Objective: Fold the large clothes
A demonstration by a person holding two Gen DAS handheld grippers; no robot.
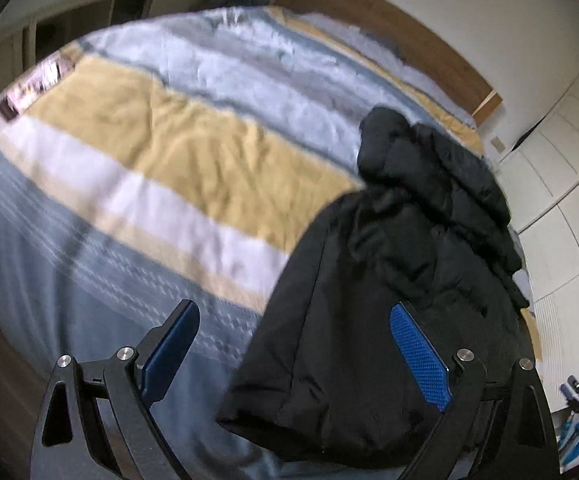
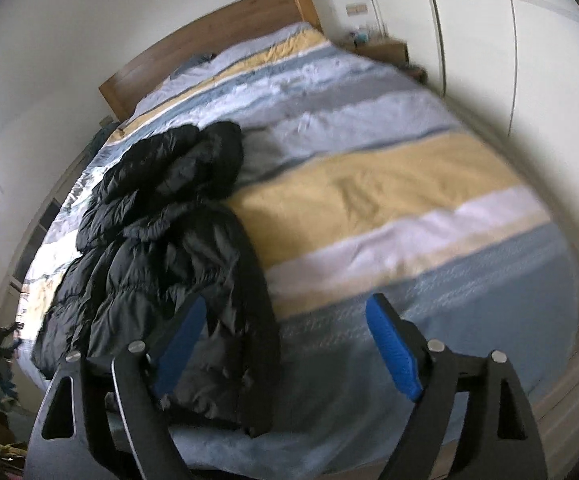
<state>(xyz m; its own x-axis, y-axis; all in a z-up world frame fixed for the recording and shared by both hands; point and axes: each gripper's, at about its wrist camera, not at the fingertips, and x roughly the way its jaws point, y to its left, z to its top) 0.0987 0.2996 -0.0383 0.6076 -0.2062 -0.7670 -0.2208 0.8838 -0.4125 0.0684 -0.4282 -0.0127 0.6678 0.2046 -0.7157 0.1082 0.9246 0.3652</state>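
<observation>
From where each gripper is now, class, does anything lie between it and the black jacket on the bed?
Nothing visible does. The black jacket lies in the open on the striped duvet, directly ahead of the open left gripper and open right gripper.

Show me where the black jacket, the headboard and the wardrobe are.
black jacket [image 2: 161, 248]: right wrist view, its puffy middle.
headboard [image 2: 209, 36]: right wrist view, its wooden face.
wardrobe [image 2: 477, 20]: right wrist view, a white door.

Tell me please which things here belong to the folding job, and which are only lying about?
For the job:
- jacket, black and puffy, lying crumpled on the bed
- left gripper, open
- right gripper, open
- bed, the surface to fold on

Only lying about:
- headboard
- wardrobe
- nightstand, with small items too blurred to name
</observation>
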